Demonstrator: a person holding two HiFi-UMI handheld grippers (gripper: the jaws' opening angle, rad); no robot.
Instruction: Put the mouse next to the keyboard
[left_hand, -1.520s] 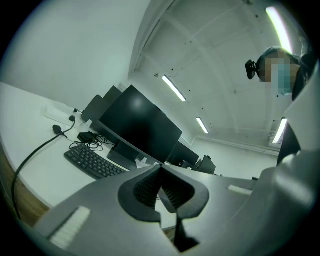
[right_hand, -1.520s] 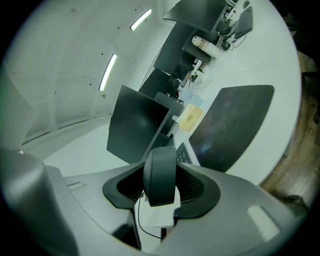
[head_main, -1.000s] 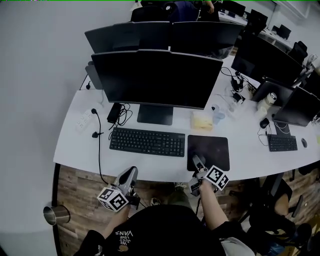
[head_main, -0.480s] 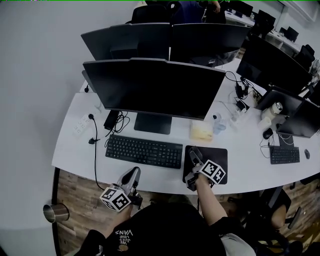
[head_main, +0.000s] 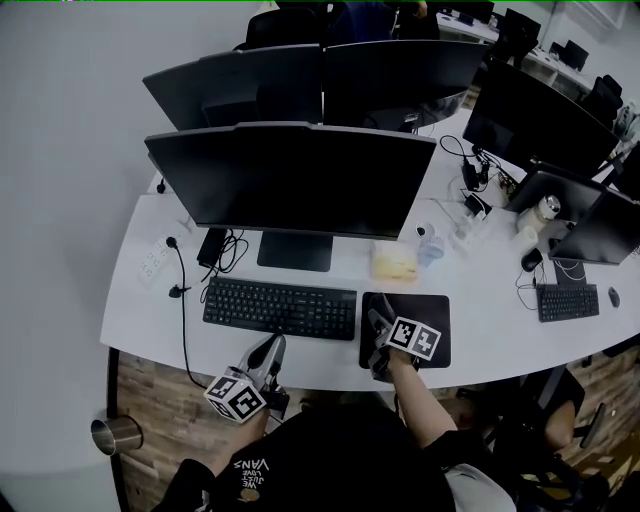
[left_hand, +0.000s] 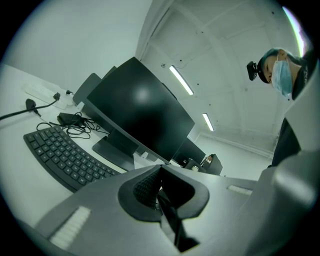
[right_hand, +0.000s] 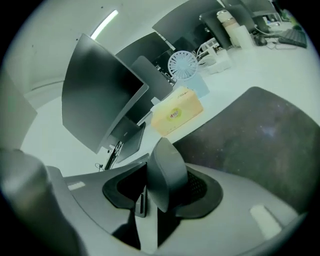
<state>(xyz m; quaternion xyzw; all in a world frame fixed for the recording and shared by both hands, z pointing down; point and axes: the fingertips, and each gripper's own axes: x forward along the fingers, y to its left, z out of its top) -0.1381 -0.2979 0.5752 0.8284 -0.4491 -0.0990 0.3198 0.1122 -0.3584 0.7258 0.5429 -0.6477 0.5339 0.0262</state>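
Mouse clamped in my right gripper over the mouse pad, left gripper shut and empty.

I had the right gripper tilted down over the near left corner of the dark mouse pad, its jaws closed on the grey mouse, which stood upright between the pads. I could not tell whether the mouse touched the pad. The pad lay just right of the black keyboard, with the yellow tissue box behind it near the monitor. My left gripper hung at the near edge of the white desk, in front of the keyboard and pointing toward it, its jaws together with nothing between them.
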